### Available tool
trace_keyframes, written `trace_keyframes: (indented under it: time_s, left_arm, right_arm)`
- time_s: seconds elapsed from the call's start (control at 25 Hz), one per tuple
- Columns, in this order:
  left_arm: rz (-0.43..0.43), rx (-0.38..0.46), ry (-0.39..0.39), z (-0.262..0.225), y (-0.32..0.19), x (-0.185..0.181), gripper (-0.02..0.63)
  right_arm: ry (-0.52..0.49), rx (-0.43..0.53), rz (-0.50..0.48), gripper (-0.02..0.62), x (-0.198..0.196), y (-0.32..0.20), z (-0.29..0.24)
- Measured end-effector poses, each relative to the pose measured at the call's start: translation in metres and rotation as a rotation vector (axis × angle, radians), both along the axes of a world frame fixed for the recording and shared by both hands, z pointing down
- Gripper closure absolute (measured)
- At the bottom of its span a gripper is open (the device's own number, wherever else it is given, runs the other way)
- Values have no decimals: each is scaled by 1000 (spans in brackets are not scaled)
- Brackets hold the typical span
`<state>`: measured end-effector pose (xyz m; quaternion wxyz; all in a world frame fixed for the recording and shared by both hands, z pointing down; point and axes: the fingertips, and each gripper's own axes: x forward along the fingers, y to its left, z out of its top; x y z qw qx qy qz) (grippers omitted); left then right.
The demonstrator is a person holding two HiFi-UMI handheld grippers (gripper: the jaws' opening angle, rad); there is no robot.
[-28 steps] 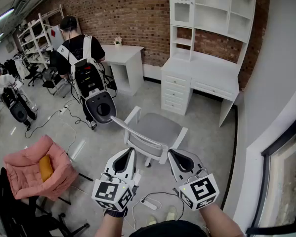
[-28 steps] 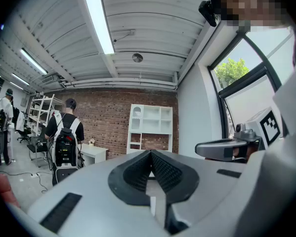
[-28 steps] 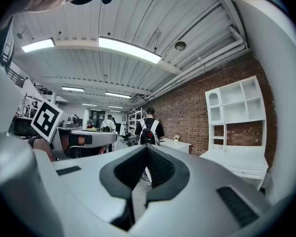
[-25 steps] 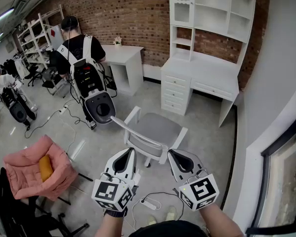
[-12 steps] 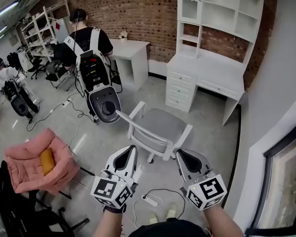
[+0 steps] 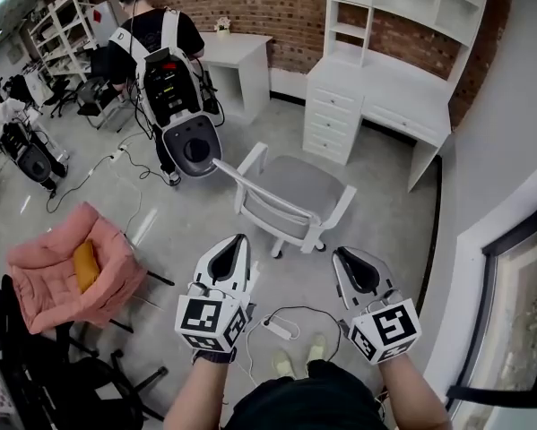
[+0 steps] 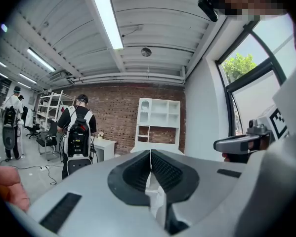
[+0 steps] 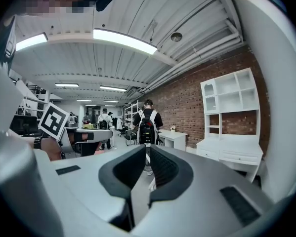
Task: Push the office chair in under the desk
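Both tools are clenched on nothing: the left gripper [image 6: 240, 238] and the right gripper [image 6: 339, 253] have their jaws pressed together, as each gripper view shows, with only the room beyond the tips. They hang side by side, short of the office chair [image 6: 297, 189], which stands at 12 o'clock from them on open floor; neither touches it. The push looks not yet begun. The chair sits well apart from the desk [image 6: 389, 107], which stands against the brick wall at about 1 o'clock beyond it, with its knee space to the right of the drawers. What is left, by my judgement, is everything: reach the backrest, press on it and roll the chair across the floor into that gap. The chair has a white frame and armrests and a grey seat, and its backrest faces the grippers, turned slightly toward 7 o'clock, so it is not squared to the desk.
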<state>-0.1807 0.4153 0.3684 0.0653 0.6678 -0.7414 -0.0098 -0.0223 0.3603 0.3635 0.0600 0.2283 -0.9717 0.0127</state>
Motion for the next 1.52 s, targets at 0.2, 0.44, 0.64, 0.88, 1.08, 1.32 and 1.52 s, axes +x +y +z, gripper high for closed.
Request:
trace_keyframes:
  time_s: [0.2, 0.44, 0.64, 0.88, 1.08, 1.32, 1.52]
  left_arm:
    - [83, -15, 29, 13, 1, 7, 600]
    - [87, -34, 62, 27, 4, -1, 598]
    - [50, -16, 100, 33, -8, -17, 600]
    - [-23, -65, 88, 51, -48, -38, 600]
    - [-74, -135, 60, 73, -95, -53, 600]
    - [-193, -205, 100, 106, -140, -75, 598]
    - [-247, -260, 120, 122, -157, -87, 598]
  right_arm:
    - [-5, -13, 21, 589, -1, 6, 13]
    - [9, -30, 34, 589, -4, 8, 28]
    - [19, -40, 23, 589, -14, -7, 40]
    - [53, -39, -23, 586, -37, -46, 64]
    - [113, -50, -97, 539, -64, -85, 92]
    - [203, -43, -200, 513, -78, -131, 138]
    - [266, -31, -248, 500, -87, -153, 162]
